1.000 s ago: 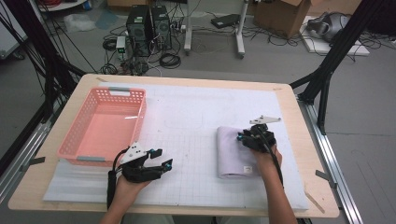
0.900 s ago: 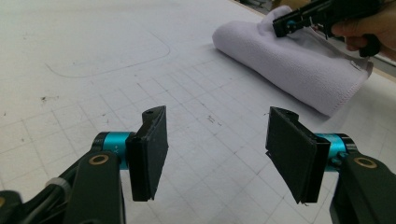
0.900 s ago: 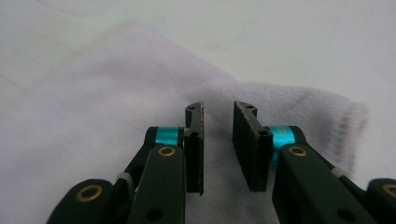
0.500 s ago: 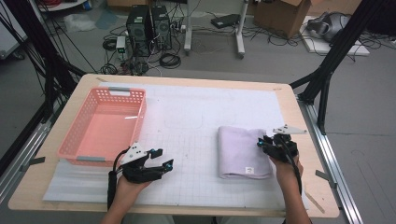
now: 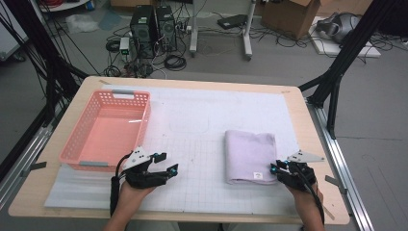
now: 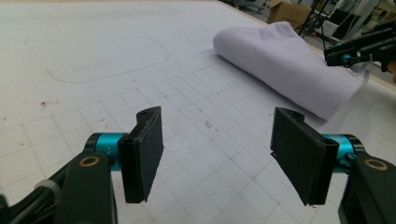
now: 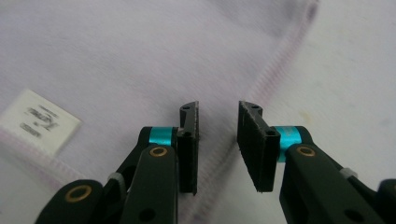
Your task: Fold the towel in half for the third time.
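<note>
A folded lilac towel lies flat on the white gridded mat, right of centre. A white label sits at its near right corner. My right gripper rests at that corner, its jaws a narrow gap apart over the stitched hem, with the label to their left. My left gripper is open wide and holds nothing, low over the mat near the front edge. From the left gripper the towel lies ahead to the right, with the right gripper beyond it.
An empty pink plastic basket stands at the left of the table, just beyond my left hand. A faint pencilled outline marks the mat's middle. Black frame legs, computers and cables stand on the floor behind the table.
My right gripper has come off the top of the towel, moved right and then back toward the person to the towel's near right corner. The left gripper has stayed put.
</note>
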